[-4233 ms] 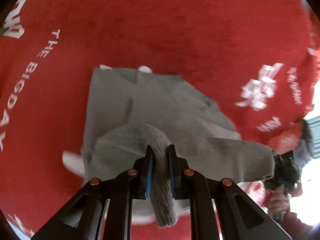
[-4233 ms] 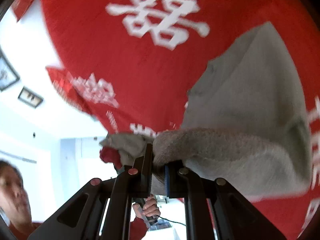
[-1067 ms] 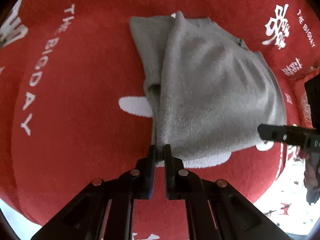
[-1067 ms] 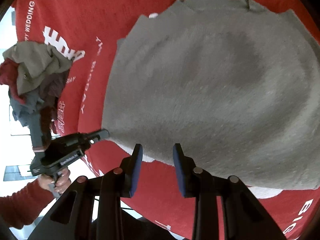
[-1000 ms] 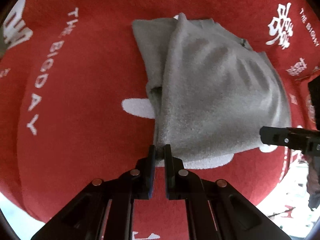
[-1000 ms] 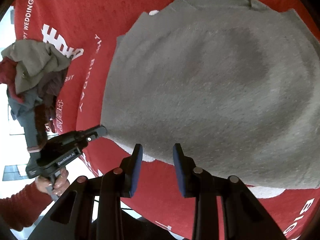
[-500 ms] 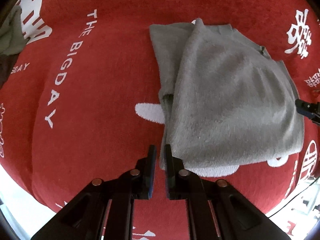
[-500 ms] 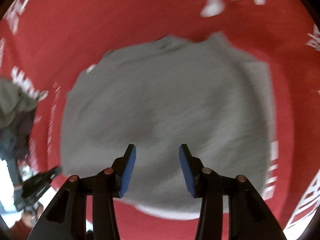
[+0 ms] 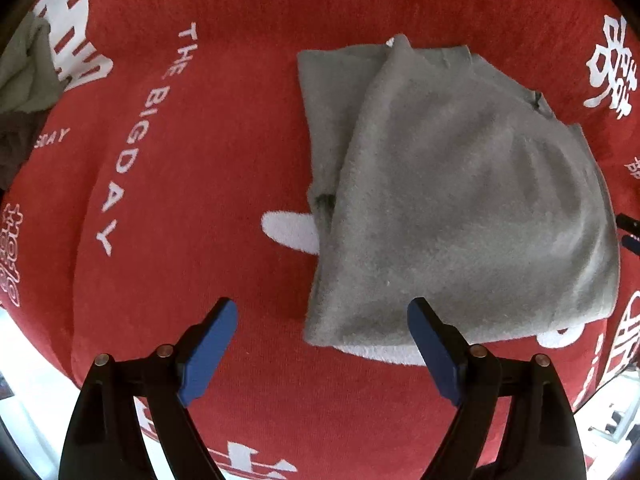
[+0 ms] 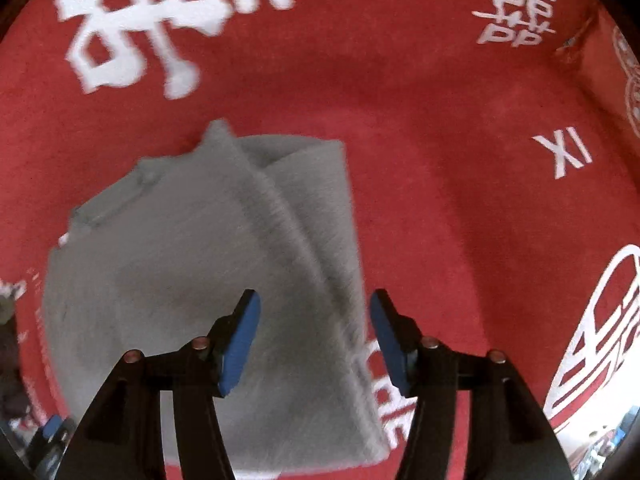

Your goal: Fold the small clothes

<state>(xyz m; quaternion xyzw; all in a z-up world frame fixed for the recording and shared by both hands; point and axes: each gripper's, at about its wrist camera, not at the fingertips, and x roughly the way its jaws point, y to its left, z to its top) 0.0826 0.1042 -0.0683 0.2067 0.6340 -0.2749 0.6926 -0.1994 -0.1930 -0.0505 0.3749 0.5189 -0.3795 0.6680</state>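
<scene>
Surface: red printed cloth [image 9: 200, 240] with white lettering.
Garment: folded grey fleece garment [image 9: 460, 216] lies flat.
Left gripper [image 9: 322, 344]: opening, nothing gripped.
Right gripper [image 10: 314, 340]: opening above garment, empty.

Even, soft daylight; one view sharp, one view blurred.
Left wrist view is crisp, with a faint shadow under the grey garment [image 9: 460, 208] ahead of the tongs. Right wrist view is smeared, probably by motion; white glare burns behind the tongs, and black, curved edges ring both views.
</scene>
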